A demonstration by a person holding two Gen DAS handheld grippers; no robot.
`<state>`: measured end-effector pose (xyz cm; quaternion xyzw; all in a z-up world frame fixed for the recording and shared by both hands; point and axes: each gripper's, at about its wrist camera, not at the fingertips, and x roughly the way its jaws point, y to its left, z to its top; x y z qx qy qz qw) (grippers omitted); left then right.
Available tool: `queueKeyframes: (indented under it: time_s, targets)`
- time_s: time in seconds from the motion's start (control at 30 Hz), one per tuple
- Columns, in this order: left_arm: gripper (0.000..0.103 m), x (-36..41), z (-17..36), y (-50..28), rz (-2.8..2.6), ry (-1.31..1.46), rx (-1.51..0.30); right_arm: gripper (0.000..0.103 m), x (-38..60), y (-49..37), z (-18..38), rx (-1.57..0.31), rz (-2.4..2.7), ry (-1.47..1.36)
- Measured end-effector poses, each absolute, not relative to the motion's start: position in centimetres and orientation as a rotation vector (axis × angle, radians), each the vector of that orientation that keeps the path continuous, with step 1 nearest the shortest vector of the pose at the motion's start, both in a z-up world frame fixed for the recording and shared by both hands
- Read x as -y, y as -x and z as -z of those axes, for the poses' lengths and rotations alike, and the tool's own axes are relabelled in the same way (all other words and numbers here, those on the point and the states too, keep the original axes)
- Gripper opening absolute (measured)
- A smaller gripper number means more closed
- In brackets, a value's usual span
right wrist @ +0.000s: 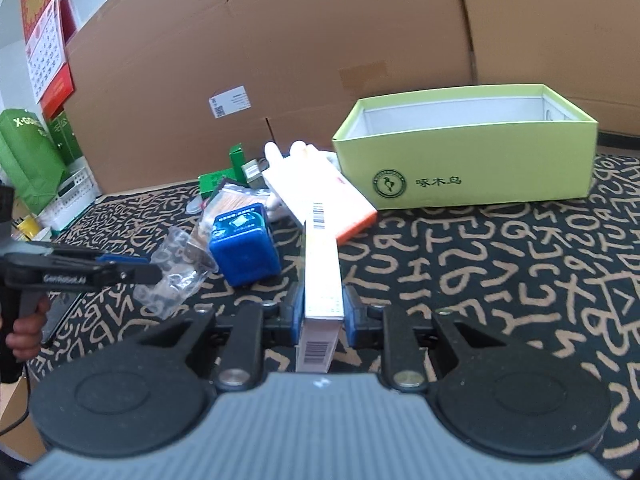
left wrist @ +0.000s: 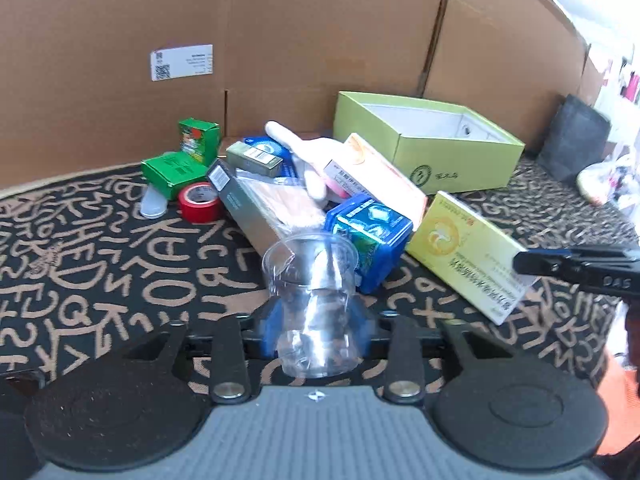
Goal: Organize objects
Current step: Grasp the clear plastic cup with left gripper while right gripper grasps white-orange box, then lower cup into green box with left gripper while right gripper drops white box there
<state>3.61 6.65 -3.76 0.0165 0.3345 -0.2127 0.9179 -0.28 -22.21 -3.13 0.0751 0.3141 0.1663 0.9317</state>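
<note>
Left gripper clamped on clear plastic cup; right gripper clamped on yellow carton, left of green box. Risk: thin cup crushing under squeeze.

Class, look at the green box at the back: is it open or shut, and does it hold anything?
Open: the green box has no lid and its white inside shows. No contents visible, but its floor is hidden.
</note>
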Motion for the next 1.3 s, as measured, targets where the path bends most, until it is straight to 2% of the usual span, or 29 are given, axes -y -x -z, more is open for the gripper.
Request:
queueKeyframes:
  time_s: [0.03, 0.1, 0.23, 0.33, 0.47, 0.5, 0.57, 0.6, 0.63, 0.73, 0.8, 1.0, 1.3]
  targets:
    - [0.057, -6.6, 4.0, -3.8, 0.426, -0.043, -0.693, 0.022, 22.0, 0.4, 3.1, -0.642, -0.341, -0.135]
    - [0.058, -6.5, 4.4, -4.2, 0.413, -0.042, -0.706, 0.022, 21.1, 0.6, 3.0, -0.631, -0.340, -0.076]
    - [0.070, -6.6, 4.9, -5.1, 0.404, 0.009, -0.740, 0.031, 19.8, 0.2, 3.0, -0.633, -0.340, -0.025]
    - [0.070, -6.6, 5.2, -5.9, 0.404, 0.063, -0.760, 0.040, 19.2, -0.5, 3.1, -0.639, -0.345, -0.013]
    - [0.070, -5.6, 5.4, -6.5, 0.425, 0.066, -0.760, 0.040, 18.2, -1.5, 3.6, -0.655, -0.343, 0.027]
    - [0.070, -5.3, 5.6, -6.6, 0.422, 0.054, -0.761, 0.040, 18.1, -1.8, 3.8, -0.664, -0.344, 0.024]
    - [0.063, -4.9, 5.9, -6.7, 0.422, 0.032, -0.771, 0.037, 18.1, -2.4, 4.3, -0.680, -0.345, 0.014]
    - [0.058, -4.8, 6.0, -6.7, 0.430, 0.021, -0.780, 0.032, 18.1, -2.7, 4.6, -0.690, -0.341, 0.011]
    - [0.058, -4.7, 6.2, -6.5, 0.433, 0.013, -0.786, 0.020, 18.1, -2.8, 4.8, -0.697, -0.338, 0.008]
    - [0.056, -5.0, 5.7, -5.4, 0.425, -0.027, -0.771, 0.019, 18.6, -2.5, 5.1, -0.699, -0.357, -0.022]
    - [0.048, -5.5, 4.7, -4.5, 0.434, -0.040, -0.765, 0.019, 19.1, -1.9, 4.7, -0.680, -0.359, -0.029]
    - [0.048, -5.5, 0.1, -3.8, 0.493, -0.021, -0.664, 0.019, 22.0, -1.0, 1.8, -0.590, -0.343, -0.074]
    - [0.048, 2.9, -5.5, -9.1, 0.649, -0.044, -0.510, 0.019, 24.8, -3.0, -3.6, -0.413, -0.264, -0.008]
